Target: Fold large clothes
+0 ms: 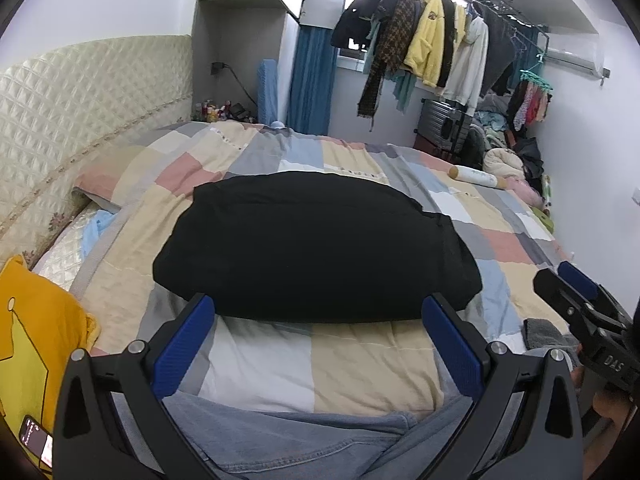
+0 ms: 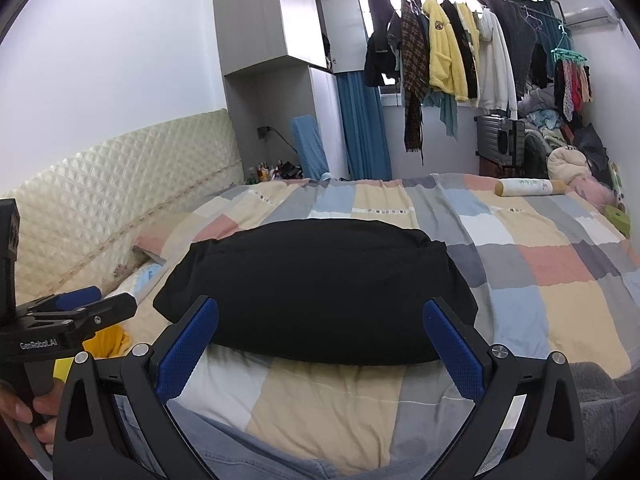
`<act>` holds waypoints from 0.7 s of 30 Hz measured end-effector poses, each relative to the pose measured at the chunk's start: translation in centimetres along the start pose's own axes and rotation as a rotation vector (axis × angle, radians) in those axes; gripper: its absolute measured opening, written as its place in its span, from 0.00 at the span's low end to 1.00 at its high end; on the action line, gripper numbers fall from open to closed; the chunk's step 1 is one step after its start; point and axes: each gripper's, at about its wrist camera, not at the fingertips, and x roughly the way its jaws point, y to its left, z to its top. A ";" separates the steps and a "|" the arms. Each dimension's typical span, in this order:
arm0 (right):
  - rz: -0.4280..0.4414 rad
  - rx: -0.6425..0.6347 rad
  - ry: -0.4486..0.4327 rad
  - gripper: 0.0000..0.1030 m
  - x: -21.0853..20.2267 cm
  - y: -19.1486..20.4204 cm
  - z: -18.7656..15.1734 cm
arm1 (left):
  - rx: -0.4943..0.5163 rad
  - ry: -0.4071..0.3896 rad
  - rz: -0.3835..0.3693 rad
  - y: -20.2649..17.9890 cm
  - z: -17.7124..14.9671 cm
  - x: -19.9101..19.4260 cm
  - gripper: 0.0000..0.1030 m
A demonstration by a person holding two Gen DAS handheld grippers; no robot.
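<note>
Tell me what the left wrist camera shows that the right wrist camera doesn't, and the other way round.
Only the left wrist view shows the phone lying on the yellow garment, plus the right gripper seen from the side. Only the right wrist view shows the left gripper from the side and the hand holding it. Both show the folded black garment on the patchwork quilt, the hanging clothes rack, and open jaws holding nothing.
</note>
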 end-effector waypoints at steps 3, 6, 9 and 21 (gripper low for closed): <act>-0.005 -0.004 -0.003 1.00 0.0 -0.1 0.0 | -0.003 -0.002 0.010 0.1 0.0 -0.1 1.00; -0.008 -0.006 -0.008 1.00 -0.1 -0.1 0.0 | -0.004 -0.003 0.007 0.1 0.1 -0.2 1.00; -0.008 -0.003 -0.008 1.00 -0.1 -0.2 -0.2 | -0.001 -0.008 0.007 0.0 0.0 -0.3 1.00; -0.011 0.005 -0.002 1.00 -0.2 -0.3 -0.6 | 0.012 -0.002 0.030 -0.1 -0.1 -0.1 1.00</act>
